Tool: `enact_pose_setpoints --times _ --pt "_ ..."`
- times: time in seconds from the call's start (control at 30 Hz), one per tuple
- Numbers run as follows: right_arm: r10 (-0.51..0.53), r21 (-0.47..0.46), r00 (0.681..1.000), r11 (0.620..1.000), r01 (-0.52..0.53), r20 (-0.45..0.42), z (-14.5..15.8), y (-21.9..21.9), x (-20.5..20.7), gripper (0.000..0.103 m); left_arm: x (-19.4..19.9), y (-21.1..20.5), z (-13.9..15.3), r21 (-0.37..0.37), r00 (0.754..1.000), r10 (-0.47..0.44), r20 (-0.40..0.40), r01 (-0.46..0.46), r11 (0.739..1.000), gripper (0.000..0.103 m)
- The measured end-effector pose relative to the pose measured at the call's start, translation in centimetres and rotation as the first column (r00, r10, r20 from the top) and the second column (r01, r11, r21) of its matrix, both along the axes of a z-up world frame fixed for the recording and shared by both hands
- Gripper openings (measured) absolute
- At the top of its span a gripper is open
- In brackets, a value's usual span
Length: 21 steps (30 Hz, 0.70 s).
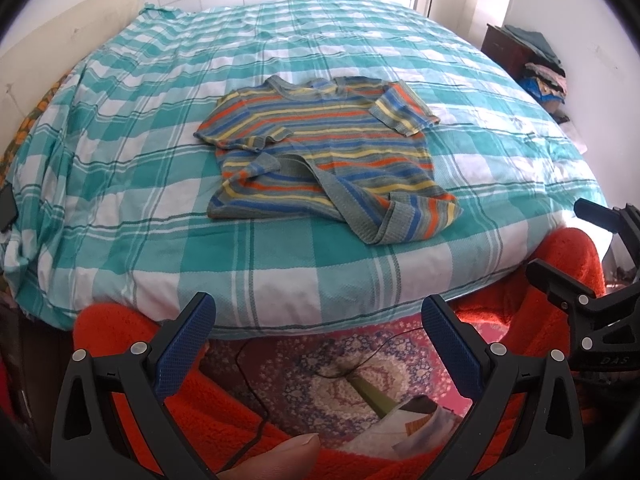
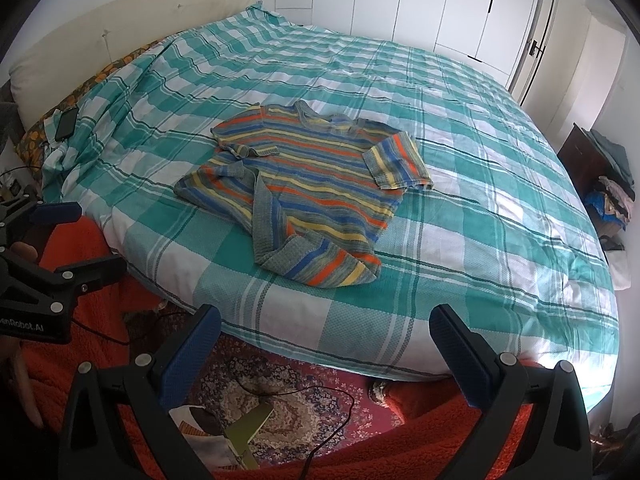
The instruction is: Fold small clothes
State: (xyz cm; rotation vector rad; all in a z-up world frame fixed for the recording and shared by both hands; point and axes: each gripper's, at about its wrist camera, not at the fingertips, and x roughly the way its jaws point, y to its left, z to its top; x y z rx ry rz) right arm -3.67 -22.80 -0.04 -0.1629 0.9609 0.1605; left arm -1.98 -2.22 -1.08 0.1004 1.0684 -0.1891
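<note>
Bed (image 1: 120, 200), teal-checked cover, wide bare margins all round the garment. Striped shirt (image 1: 328, 152) near the bed's near edge, front up, hem corner flipped, sleeves rumpled. Left claw (image 1: 316, 328) and right claw (image 2: 326, 336): both wide apart, empty, short of the mattress. Step: approach. Next, likely: flatten hem, then fold sleeves.
</note>
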Motion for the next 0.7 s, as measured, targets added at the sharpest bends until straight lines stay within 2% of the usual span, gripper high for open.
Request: enact_pose_setpoints --times 0.7 --pt "0.000 -0.001 1.000 1.000 0.000 -0.003 -0.12 0.07 -0.04 0.103 -0.11 -0.17 -0.58 -0.002 1.000 0.001 -0.015 -0.001 1.000 0.103"
